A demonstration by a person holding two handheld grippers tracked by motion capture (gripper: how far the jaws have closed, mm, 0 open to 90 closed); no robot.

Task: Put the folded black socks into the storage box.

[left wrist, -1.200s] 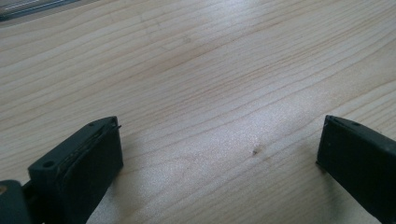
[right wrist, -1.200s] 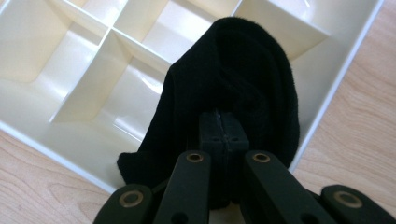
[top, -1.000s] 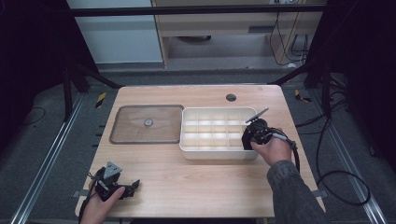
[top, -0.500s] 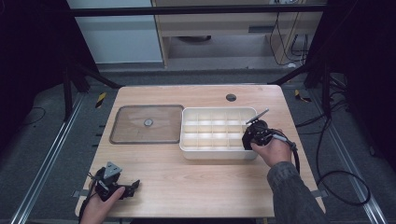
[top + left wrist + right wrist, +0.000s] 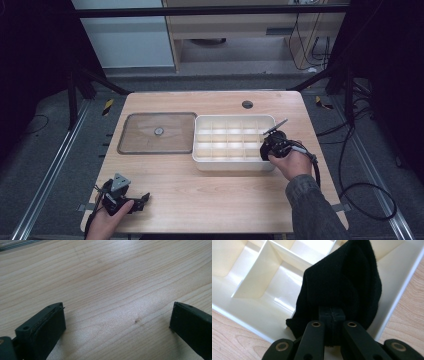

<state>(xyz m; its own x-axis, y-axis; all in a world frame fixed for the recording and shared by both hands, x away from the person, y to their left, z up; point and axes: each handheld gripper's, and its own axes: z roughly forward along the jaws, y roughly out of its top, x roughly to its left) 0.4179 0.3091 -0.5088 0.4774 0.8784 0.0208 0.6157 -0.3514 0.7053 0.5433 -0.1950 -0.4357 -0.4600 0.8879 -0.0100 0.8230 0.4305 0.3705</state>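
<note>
soft black cloth pinched over the corner of the divided tray

the right gripper (image 5: 331, 315) has its jaws pressed together on a bunched piece of black cloth (image 5: 342, 287), which hangs over the near right corner of the white divided tray (image 5: 234, 164). the cloth looks knitted, soft and light; it should fold and sag under its own weight instead of holding a shape, and it is not likely to slip from the pads or break. a pinch on a gathered fold, as here, seems the sound place to take it, since a single loose edge could stretch or pull free.

the left gripper (image 5: 117, 320) stands wide with nothing between its jaws, resting low over bare table (image 5: 107, 277) at the near left corner.

the right gripper view gives the ribbed weave and the jaws meeting on the fold. the high view gives the layout: the clear lid (image 5: 157, 132) lies flat just left of the tray, and the right hand (image 5: 289, 161) sits at the tray's right end.
</note>
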